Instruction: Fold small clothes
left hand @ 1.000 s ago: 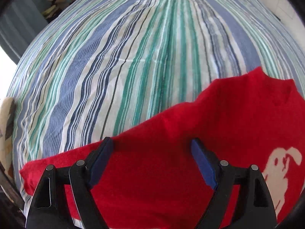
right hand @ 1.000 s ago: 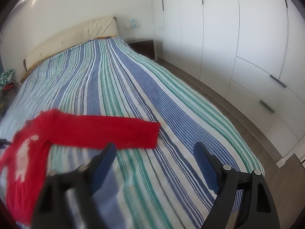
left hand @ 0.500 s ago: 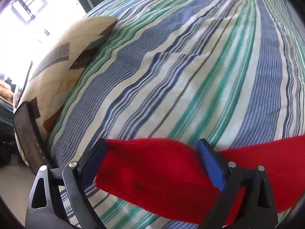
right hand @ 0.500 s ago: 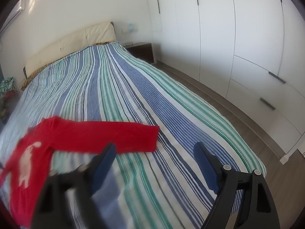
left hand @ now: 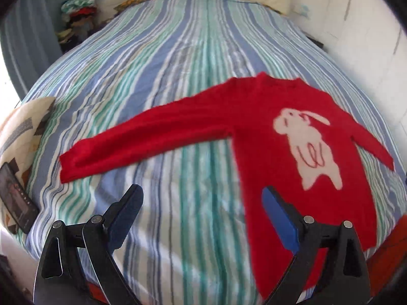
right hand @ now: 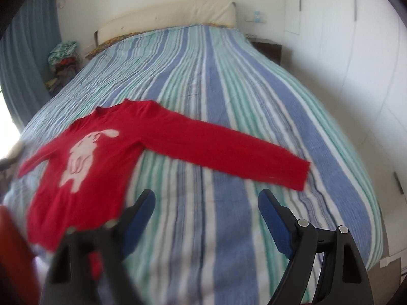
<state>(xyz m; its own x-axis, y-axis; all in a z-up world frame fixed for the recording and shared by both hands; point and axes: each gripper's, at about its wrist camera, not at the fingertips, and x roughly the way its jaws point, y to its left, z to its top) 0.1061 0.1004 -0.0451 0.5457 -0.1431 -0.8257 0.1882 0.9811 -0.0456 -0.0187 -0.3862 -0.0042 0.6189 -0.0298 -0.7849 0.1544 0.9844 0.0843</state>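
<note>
We see the red sweater lying flat on the striped bedspread, sleeves outspread; its white rabbit motif carries no readable writing. Our left gripper and right gripper hover above the bedspread, jaws wide apart and empty.

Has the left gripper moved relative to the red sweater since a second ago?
Yes. The left gripper has pulled back and up from the red sweater: its open jaws hung over the red cloth before, and now stand over the striped bedspread with the whole sweater in view.
</note>
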